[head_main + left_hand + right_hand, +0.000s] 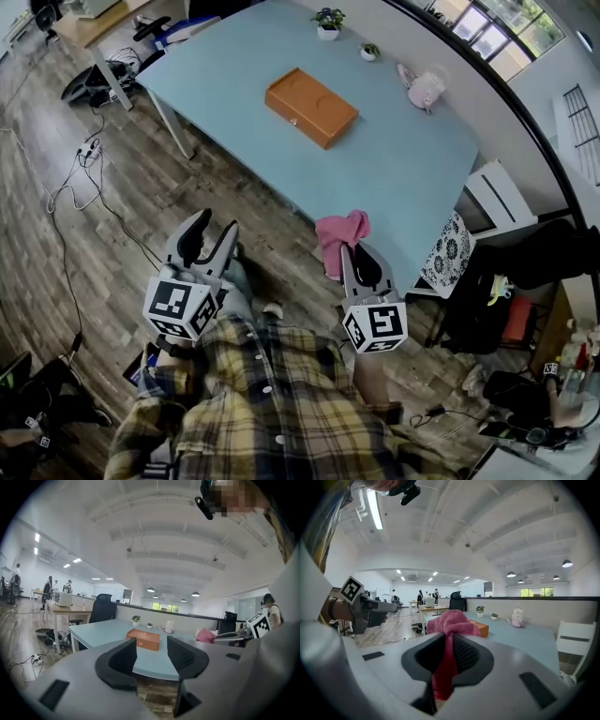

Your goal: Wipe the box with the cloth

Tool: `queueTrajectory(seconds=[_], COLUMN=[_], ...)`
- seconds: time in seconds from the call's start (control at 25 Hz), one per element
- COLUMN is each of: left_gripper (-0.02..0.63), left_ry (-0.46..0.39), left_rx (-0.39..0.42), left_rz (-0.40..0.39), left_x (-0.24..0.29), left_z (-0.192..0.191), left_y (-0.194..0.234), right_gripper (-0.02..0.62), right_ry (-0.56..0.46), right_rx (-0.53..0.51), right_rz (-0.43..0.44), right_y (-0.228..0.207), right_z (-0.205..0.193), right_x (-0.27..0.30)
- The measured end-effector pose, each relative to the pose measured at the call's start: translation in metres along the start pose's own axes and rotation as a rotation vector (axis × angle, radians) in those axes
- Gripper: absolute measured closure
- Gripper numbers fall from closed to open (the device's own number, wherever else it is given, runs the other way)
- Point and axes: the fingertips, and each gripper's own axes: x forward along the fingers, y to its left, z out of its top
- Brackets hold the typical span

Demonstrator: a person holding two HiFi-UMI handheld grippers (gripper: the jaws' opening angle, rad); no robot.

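Pinched out of sight between the jaws of the right gripper (pixel 449 641): the middle of the cloth (pixel 452 620), only its bunched far end and hanging tail showing. Mostly hidden behind that cloth in the right gripper view: the box (pixel 483 629), just an orange corner to the right. Cut off by the head view's far edge: the far corner of the table (pixel 375 178). Buried under the marker cubes (pixel 181 307) and plaid shirt (pixel 272 403): both hands. Too small to identify: the pink object (pixel 424 89) at the table's far right.
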Motion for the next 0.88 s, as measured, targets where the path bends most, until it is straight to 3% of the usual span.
queueTrajectory(seconds=[0.48,0.88], left_gripper=[0.408,0.408], left_ry=[0.015,0.05], left_rx=[0.009,0.055], left_rz=[-0.074,-0.124], left_x=[0.105,0.149], left_z=[0.045,0.057], left_y=[0.135,0.219], right_gripper=[0.546,0.546], right_ry=[0.023,0.059], right_rx=[0.011,0.036], right_rz=[-0.071,-0.123], right_y=[0.008,0.026], right_z=[0.04,0.05], right_x=[0.154,0.245])
